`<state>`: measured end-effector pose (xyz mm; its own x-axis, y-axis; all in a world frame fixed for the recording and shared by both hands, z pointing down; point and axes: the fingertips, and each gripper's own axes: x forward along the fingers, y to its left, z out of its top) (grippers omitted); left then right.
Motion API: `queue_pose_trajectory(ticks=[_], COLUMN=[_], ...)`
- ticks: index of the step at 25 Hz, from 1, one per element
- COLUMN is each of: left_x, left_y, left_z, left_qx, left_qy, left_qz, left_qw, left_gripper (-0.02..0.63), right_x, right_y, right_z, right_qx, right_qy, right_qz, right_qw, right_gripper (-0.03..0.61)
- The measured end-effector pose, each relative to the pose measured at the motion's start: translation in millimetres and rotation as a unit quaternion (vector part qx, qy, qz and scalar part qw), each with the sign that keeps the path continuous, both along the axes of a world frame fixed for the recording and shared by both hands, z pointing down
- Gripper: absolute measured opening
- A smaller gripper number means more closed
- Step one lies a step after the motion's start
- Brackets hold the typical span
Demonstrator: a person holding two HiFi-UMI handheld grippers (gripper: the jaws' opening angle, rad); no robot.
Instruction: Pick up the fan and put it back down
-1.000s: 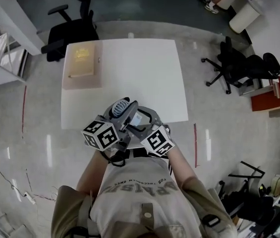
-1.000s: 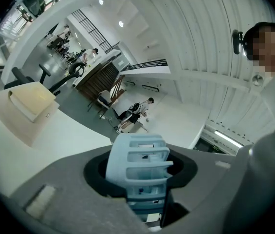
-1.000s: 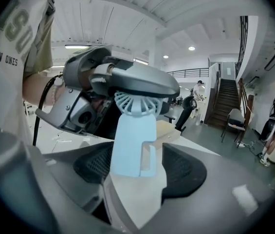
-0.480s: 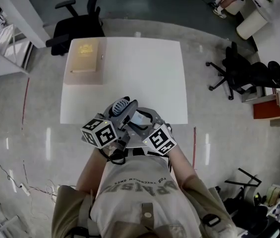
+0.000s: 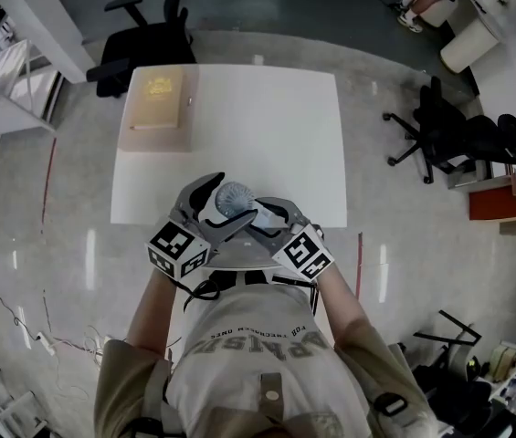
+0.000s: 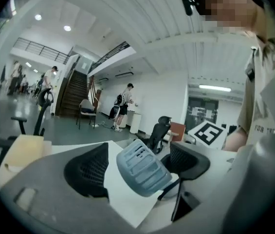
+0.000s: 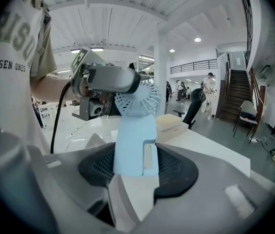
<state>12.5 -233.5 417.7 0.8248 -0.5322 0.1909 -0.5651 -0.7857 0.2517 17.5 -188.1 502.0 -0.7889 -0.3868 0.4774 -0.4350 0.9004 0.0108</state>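
While the right gripper [image 7: 137, 165] clamps the pale-blue plastic handheld fan [image 5: 235, 196], the left gripper [image 6: 137, 165] is opening its jaws around the head; set-down at twelve o'clock probably follows.

Pale blue fan [image 7: 135, 130] upright, tight within right hand-held gripper [image 7: 136, 162]

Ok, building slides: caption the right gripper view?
Right tongs clamp the pale blue fan by its handle, white table beyond.
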Motion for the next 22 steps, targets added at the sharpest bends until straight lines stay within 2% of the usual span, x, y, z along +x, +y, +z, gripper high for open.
queue_pose_trajectory(ticks=[2,5,7,11,16,19,22], left_x=[-4.2,-10.2,-11.9,-11.3,-6.3,-3.4,-3.6], left_y=[6.1,12.8,15.9,21.1,18.4,16.4,8.3], left_z=[6.8,15.8,24.1,57.5,89.4,106.2,118.4], left_qx=[0.027,0.061,0.078,0.087,0.085,0.096,0.093], left_qy=[-0.050,-0.114,-0.158,-0.247,-0.293,-0.322,-0.325], left_qz=[0.028,0.072,0.101,0.149,0.166,0.177,0.176], left_qw=[0.9980,0.9889,0.9792,0.9535,0.9377,0.9250,0.9245], left_gripper=[0.414,0.416,0.416,0.416,0.410,0.363,0.350], right_x=[2.7,7.4,11.7,13.7,11.4,15.1,16.1], right_y=[0.5,0.2,0.6,1.8,1.2,-4.2,-13.9], right_z=[3.9,12.5,21.3,34.4,50.6,62.4,72.6], right_qx=[-0.001,-0.005,-0.011,-0.026,-0.031,-0.039,-0.049], right_qy=[0.008,0.025,0.041,0.068,0.108,0.133,0.150], right_qz=[-0.010,-0.025,-0.034,-0.051,-0.089,-0.106,-0.118], right_qw=[1.000,0.999,0.999,0.996,0.990,0.985,0.980], right_gripper=[0.213,0.213,0.213,0.213,0.213,0.212,0.212])
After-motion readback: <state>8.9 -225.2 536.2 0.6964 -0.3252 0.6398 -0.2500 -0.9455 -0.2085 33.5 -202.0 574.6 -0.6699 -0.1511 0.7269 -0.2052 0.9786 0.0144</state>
